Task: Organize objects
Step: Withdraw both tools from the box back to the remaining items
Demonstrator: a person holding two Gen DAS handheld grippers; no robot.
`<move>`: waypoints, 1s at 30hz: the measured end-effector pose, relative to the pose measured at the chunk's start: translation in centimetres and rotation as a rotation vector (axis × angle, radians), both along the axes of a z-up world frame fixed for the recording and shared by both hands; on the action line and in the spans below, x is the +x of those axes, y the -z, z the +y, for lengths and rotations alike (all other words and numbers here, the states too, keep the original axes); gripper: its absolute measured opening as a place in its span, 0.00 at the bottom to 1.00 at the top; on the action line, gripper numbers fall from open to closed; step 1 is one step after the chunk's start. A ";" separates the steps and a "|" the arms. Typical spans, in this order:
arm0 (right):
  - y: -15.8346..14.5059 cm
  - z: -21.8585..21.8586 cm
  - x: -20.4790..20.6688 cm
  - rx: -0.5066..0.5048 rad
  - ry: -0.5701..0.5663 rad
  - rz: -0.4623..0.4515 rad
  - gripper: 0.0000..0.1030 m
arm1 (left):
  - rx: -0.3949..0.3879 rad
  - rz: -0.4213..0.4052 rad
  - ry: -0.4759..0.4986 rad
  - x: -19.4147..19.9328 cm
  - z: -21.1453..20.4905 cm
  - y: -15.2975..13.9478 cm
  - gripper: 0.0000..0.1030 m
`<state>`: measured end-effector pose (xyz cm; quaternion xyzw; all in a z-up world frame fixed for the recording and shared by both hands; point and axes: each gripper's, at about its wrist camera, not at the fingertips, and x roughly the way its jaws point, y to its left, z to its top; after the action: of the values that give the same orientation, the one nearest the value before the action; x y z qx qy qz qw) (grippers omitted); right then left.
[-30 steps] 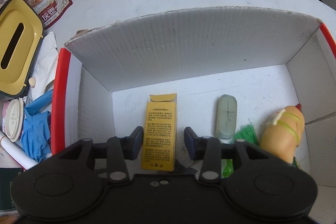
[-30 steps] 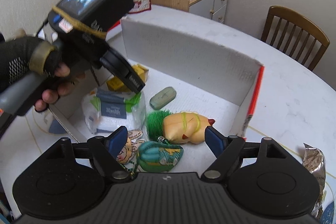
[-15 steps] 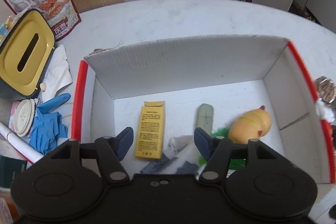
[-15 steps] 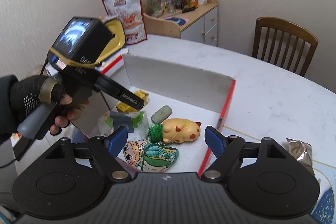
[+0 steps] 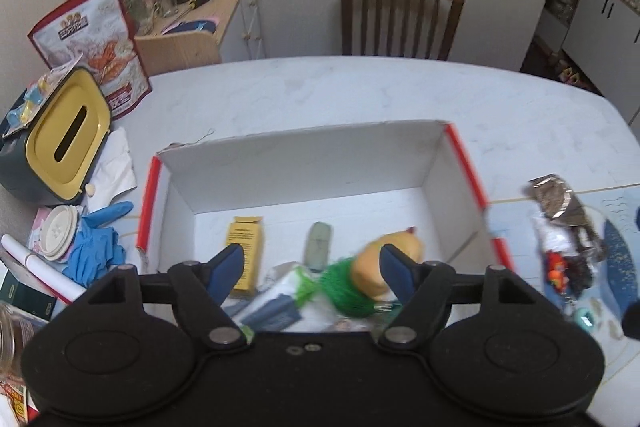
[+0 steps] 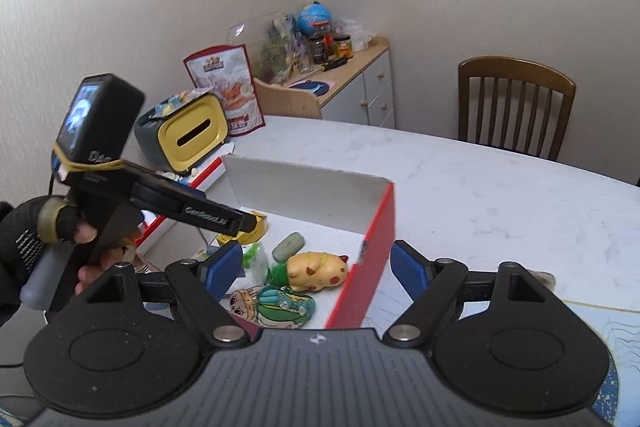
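Observation:
A white cardboard box with red edges (image 5: 304,159) (image 6: 304,189) sits on the table. Inside lie a yellow carton (image 5: 245,239), a grey-green bar (image 5: 318,245) (image 6: 289,245), a yellow toy with green hair (image 5: 386,255) (image 6: 316,265), a plastic-wrapped packet (image 5: 276,291) and cartoon charms (image 6: 280,307). My left gripper (image 5: 313,269) hangs open high above the box, empty. It also shows in the right wrist view, held by a gloved hand (image 6: 28,247). My right gripper (image 6: 318,269) is open and empty, above the box's near right corner.
A yellow-lidded tissue holder (image 5: 60,143), blue gloves (image 5: 98,247), a snack bag (image 5: 96,43) and paper clutter lie left of the box. A foil packet and small items (image 5: 560,227) lie on a mat to its right. A wooden chair (image 6: 516,107) stands behind the table.
Both grippers have risen and pulled back from the box, so more of the table and room shows. The left gripper's fingers have spread wider. The box's contents stay put.

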<state>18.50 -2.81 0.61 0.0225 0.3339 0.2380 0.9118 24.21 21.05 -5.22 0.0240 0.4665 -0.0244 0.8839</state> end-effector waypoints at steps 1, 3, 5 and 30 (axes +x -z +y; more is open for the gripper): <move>-0.1 -0.5 -0.2 0.006 0.004 -0.003 0.79 | -0.002 -0.007 0.002 -0.3 -0.4 -0.3 0.72; -0.4 -1.6 -0.8 0.013 0.012 -0.010 0.79 | -0.011 -0.018 0.008 -0.9 -1.4 -0.9 0.73; -0.7 -2.7 -1.1 0.015 0.019 -0.016 0.79 | -0.017 -0.030 0.015 -1.5 -2.3 -1.4 0.74; 0.1 -16.4 -4.3 0.030 0.168 0.003 0.81 | -0.070 -0.101 0.079 -5.3 -12.9 -3.0 0.95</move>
<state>14.22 -19.18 0.50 0.0645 0.3287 0.1655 0.9276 18.92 8.15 -2.20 0.0127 0.4190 -0.0744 0.9048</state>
